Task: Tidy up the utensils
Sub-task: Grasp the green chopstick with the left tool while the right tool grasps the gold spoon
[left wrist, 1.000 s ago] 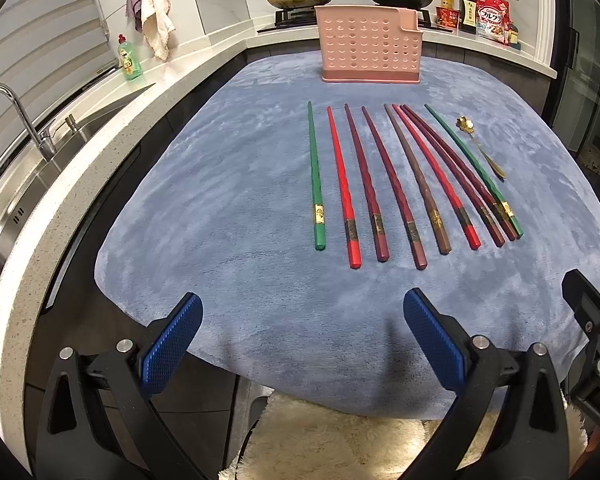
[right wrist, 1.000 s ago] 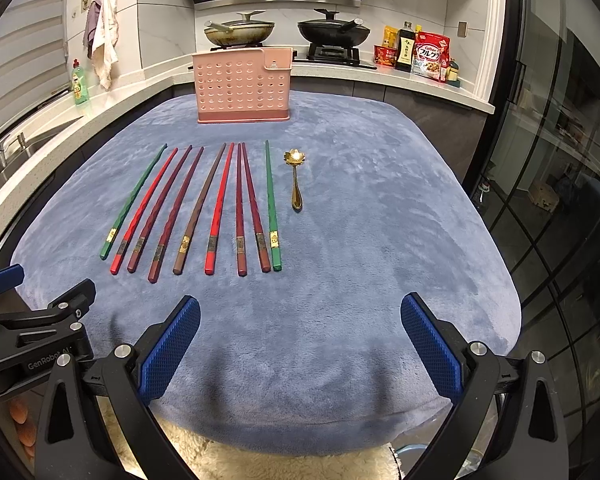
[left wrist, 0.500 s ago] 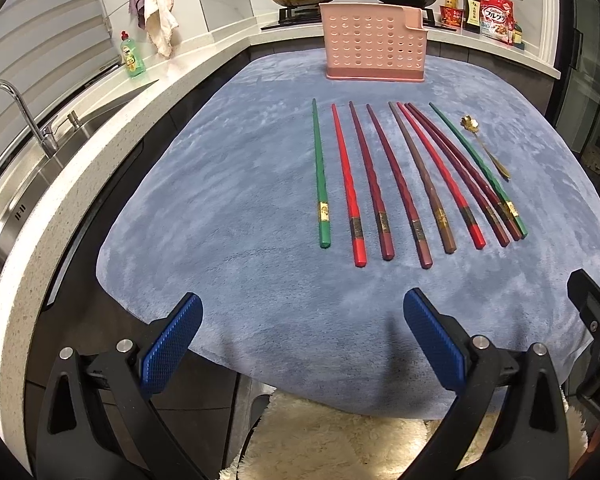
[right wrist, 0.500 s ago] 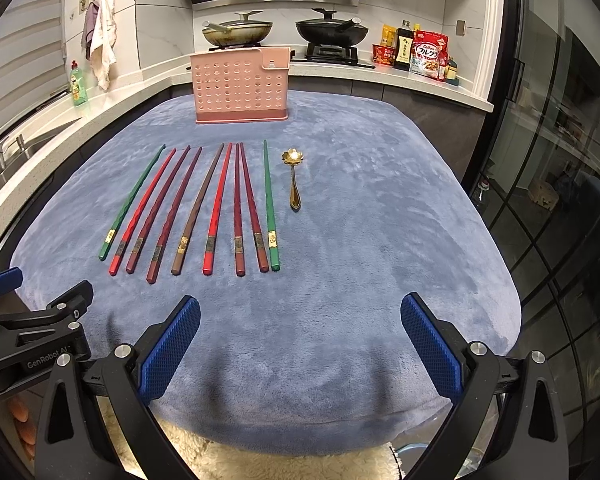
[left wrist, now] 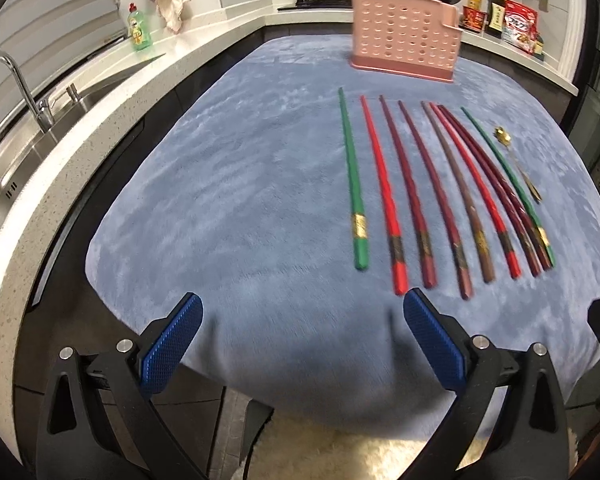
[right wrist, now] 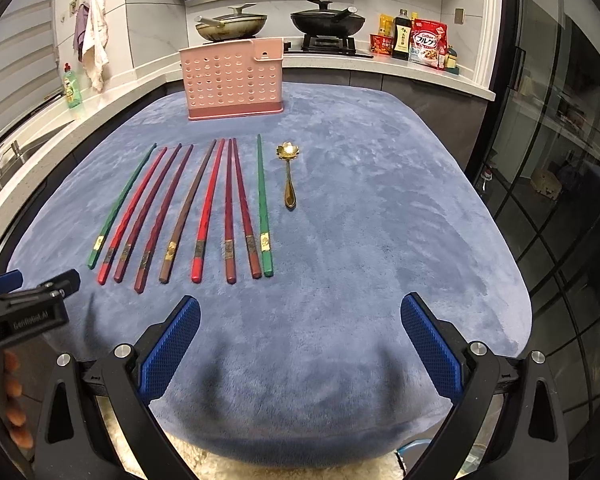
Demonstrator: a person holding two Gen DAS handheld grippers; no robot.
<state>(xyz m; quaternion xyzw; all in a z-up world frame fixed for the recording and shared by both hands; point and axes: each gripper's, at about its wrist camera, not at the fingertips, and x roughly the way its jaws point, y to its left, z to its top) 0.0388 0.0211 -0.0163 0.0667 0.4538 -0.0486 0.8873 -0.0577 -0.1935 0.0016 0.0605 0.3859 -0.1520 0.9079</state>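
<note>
Several chopsticks, green, red, maroon and brown, lie side by side on the blue mat [left wrist: 228, 200], from a green chopstick [left wrist: 352, 176] on the left to another green chopstick [right wrist: 263, 204] on the right. A gold spoon [right wrist: 288, 176] lies right of them. A pink perforated utensil holder [right wrist: 232, 80] stands upright at the mat's far end; it also shows in the left wrist view [left wrist: 406, 32]. My left gripper [left wrist: 300, 340] is open and empty, just short of the chopsticks' near ends. My right gripper [right wrist: 300, 340] is open and empty over the mat's near edge.
A sink with faucet [left wrist: 24, 92] and a green soap bottle [left wrist: 139, 32] are on the left counter. Two pans [right wrist: 328, 20] sit on the stove behind the holder. Food packages [right wrist: 426, 44] stand at back right. Glass doors [right wrist: 560, 160] are on the right.
Both grippers have moved forward over the mat toward the chopsticks. The left one has moved more and tilted. Both stay open. The utensils have not moved.
</note>
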